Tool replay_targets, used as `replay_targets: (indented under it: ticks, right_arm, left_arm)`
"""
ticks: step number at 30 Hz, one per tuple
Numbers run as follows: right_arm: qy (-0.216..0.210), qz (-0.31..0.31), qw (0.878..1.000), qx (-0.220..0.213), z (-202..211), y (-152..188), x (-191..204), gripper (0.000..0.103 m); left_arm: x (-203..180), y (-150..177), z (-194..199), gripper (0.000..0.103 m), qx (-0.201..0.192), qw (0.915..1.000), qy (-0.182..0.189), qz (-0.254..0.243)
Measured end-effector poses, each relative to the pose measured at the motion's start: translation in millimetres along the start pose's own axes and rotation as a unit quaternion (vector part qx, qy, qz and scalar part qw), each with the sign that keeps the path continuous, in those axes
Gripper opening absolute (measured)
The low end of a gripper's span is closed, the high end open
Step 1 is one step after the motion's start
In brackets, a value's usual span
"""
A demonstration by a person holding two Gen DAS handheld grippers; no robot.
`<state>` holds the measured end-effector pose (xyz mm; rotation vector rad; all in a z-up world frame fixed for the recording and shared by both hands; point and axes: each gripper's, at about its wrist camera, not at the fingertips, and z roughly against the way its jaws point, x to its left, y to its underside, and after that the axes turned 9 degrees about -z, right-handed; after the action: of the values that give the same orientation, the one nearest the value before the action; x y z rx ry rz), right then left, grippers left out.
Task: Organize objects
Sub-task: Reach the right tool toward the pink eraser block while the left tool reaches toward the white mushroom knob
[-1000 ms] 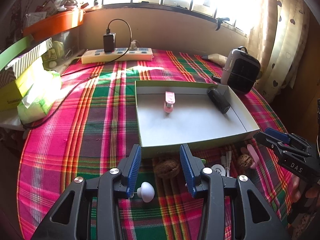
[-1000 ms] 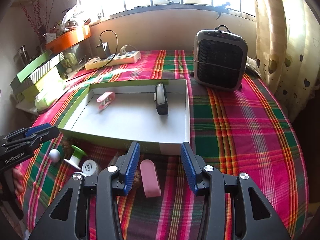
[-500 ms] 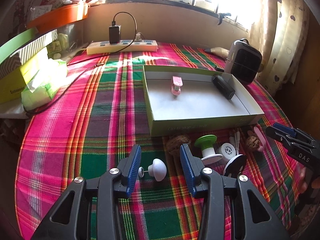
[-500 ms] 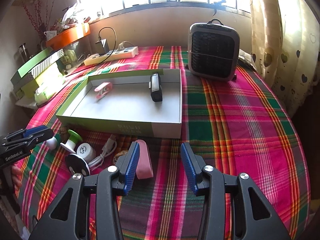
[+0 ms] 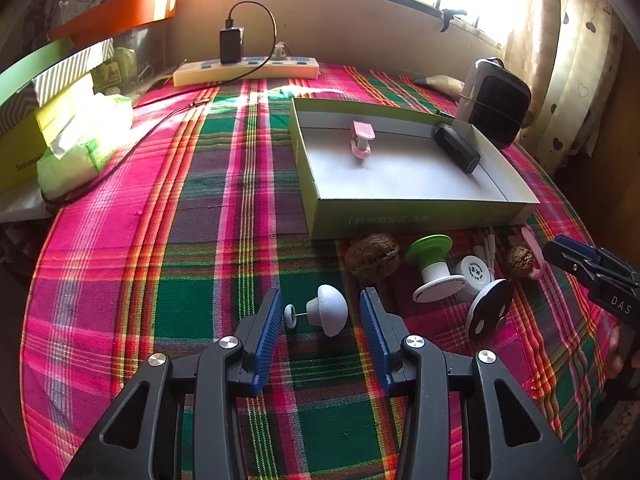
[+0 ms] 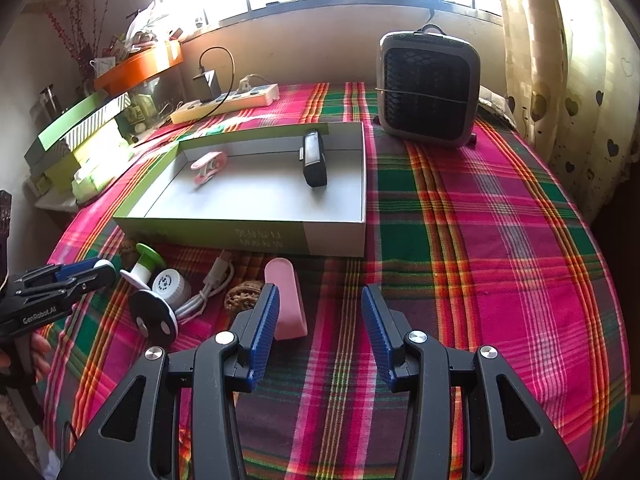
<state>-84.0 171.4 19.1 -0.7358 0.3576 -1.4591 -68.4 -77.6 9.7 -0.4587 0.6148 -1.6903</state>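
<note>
My left hand-held gripper (image 5: 320,312) stands apart around the white mushroom-shaped knob (image 5: 330,309).
The knob lies on the plaid worktop (image 5: 180,248), touching no pad. My right hand-held gripper (image 6: 320,314) is also apart, the pink case (image 6: 286,300) beside its left pad.

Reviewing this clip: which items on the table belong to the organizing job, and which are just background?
Job items:
- green box, holding pink clip and black device
- white mushroom knob between the open left gripper fingers
- walnut, green spool, pink case, white cable

Background:
- power strip
- heater
- stacked boxes
</note>
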Motion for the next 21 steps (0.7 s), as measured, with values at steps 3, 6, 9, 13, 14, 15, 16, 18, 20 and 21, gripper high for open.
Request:
replay_targets:
  ticks: [3,6,9,13,14,15,16,18,20,21]
  right_arm:
    - [0.001,0.001,1.0,0.004,-2.6,0.6,0.6,0.044]
    - [-0.002,0.002,1.0,0.007,-4.2,1.4,0.4,0.044]
    - [-0.005,0.003,1.0,0.008,-4.2,1.1,1.8,0.044]
    - [-0.009,0.015,1.0,0.011,-5.3,3.0,6.9,0.044]
    - [-0.009,0.018,1.0,0.011,-5.7,3.6,7.8,0.044]
    - [-0.008,0.02,1.0,0.01,-5.7,3.9,8.4,0.044]
    - [-0.007,0.023,1.0,0.01,-5.9,3.9,8.9,0.044]
    - [-0.005,0.024,1.0,0.01,-6.7,3.0,8.6,0.044]
    - [0.0,0.023,1.0,0.011,-7.4,2.6,6.7,0.044]
    - [0.002,0.024,1.0,0.012,-7.5,3.1,5.4,0.044]
  left_arm:
    - [0.8,1.0,-2.5,0.039,0.002,1.0,-0.002,0.0]
    - [0.4,1.0,-2.5,0.039,0.002,1.0,-0.002,0.0]
    - [0.9,0.2,-2.3,0.039,0.002,1.0,-0.004,-0.001]
    - [0.8,0.1,-1.7,0.039,0.002,1.0,-0.005,-0.001]
    - [1.0,0.0,-2.0,0.039,0.002,1.0,-0.005,-0.002]
    - [0.7,0.1,-2.1,0.039,0.002,1.0,-0.005,-0.001]
    - [0.9,0.2,-1.6,0.039,0.002,1.0,-0.004,-0.001]
    - [0.6,0.5,-2.4,0.039,0.001,1.0,-0.005,0.0]
    - [0.4,0.7,-2.3,0.039,0.001,1.0,-0.005,-0.001]
    - [0.3,0.7,-2.6,0.039,0.001,1.0,-0.005,-0.001]
